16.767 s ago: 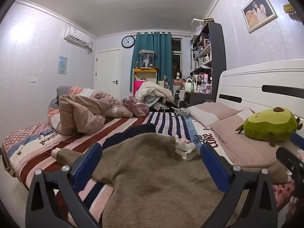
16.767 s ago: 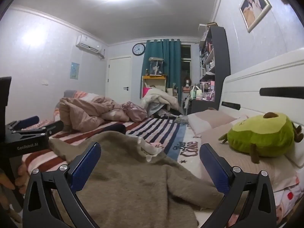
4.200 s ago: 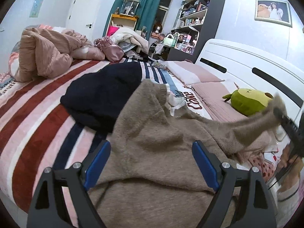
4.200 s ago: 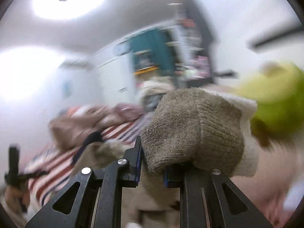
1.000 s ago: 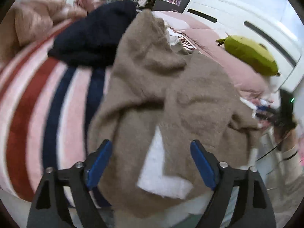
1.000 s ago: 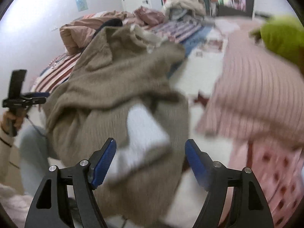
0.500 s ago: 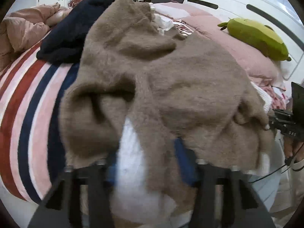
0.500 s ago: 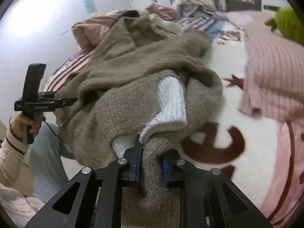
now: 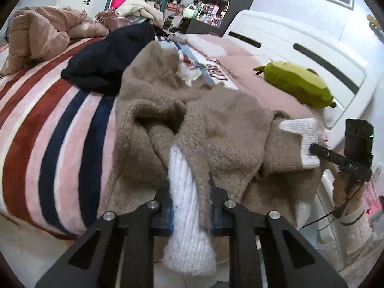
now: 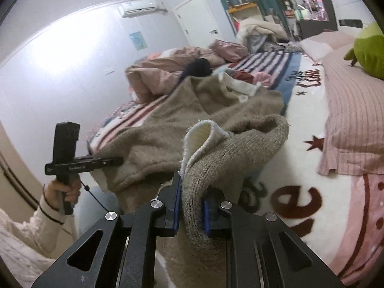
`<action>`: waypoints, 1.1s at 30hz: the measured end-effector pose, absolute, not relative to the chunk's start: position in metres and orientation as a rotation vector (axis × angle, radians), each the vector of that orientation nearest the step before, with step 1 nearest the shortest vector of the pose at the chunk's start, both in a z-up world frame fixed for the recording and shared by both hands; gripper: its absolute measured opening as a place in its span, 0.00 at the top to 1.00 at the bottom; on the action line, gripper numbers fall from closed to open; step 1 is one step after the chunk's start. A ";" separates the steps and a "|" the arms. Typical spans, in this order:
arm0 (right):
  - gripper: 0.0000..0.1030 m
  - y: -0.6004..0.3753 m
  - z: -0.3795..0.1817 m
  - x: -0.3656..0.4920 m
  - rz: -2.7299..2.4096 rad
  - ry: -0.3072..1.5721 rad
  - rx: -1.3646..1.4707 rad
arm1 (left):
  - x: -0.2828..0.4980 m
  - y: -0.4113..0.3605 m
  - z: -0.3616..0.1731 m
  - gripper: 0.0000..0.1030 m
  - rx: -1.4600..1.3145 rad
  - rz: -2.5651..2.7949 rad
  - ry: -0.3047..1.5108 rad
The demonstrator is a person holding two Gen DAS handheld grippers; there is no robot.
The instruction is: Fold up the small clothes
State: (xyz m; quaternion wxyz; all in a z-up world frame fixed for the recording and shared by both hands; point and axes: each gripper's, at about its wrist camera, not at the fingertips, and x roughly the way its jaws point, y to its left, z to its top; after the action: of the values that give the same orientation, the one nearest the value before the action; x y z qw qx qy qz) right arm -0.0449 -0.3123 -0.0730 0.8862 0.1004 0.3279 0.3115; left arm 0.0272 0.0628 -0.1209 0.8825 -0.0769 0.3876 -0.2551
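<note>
A brown fuzzy sweater (image 9: pixel 216 124) with white ribbed trim lies bunched on the striped bed near its edge. My left gripper (image 9: pixel 189 192) has its jaws closing, with the white-lined hem (image 9: pixel 182 180) pinched between the pads. In the right wrist view, my right gripper (image 10: pixel 192 199) is shut on a brown knit fold of the sweater (image 10: pixel 163 129), a white edge (image 10: pixel 201 132) curling above it. Each gripper shows in the other's view: the right gripper (image 9: pixel 314 148) at a white cuff, the left gripper (image 10: pixel 120 160) against the sweater's side.
A dark navy garment (image 9: pixel 108 60) lies beyond the sweater. A pink duvet (image 9: pixel 36 33) is heaped at the far left. A green avocado plush (image 9: pixel 295 84) rests on pink pillows (image 10: pixel 352 120) by the white headboard (image 9: pixel 288 38). A person's hand (image 10: pixel 64 192) holds the left gripper's handle.
Both grippers went from open over the sweater's near edge to closed on it. The pinched hem has risen and the sweater bunches up behind it.
</note>
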 end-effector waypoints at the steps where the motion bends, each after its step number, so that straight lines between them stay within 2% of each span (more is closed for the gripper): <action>1: 0.91 -0.311 -0.070 -0.051 0.663 0.677 0.218 | 0.016 0.068 -0.114 0.84 -0.185 -0.540 0.796; 5: 0.92 -0.316 -0.053 -0.072 0.697 0.635 0.265 | -0.015 0.081 -0.089 0.84 -0.200 -0.548 0.747; 10: 0.92 -0.325 -0.029 -0.067 0.607 0.602 0.268 | -0.003 0.095 -0.071 0.84 -0.216 -0.513 0.718; 15: 0.94 -0.333 -0.023 -0.023 0.548 0.593 0.247 | 0.049 0.102 -0.069 0.84 -0.277 -0.535 0.712; 19: 0.94 -0.343 -0.024 0.045 0.464 0.624 0.222 | 0.108 0.105 -0.069 0.83 -0.256 -0.478 0.718; 26: 0.94 -0.349 -0.073 0.146 0.307 0.816 0.162 | 0.219 0.099 -0.127 0.82 -0.175 -0.420 0.893; 30: 0.93 -0.348 -0.113 0.180 0.277 0.929 0.161 | 0.248 0.097 -0.148 0.74 -0.186 -0.423 0.926; 33: 0.89 -0.342 -0.131 0.188 0.286 0.981 0.148 | 0.250 0.098 -0.150 0.51 -0.226 -0.473 0.940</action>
State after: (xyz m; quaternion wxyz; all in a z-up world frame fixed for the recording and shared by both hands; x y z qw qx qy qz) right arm 0.1881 -0.3421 -0.1311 0.8697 0.0709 0.4689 0.1367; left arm 0.2505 0.0976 -0.1498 0.8587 -0.1076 0.4475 -0.2254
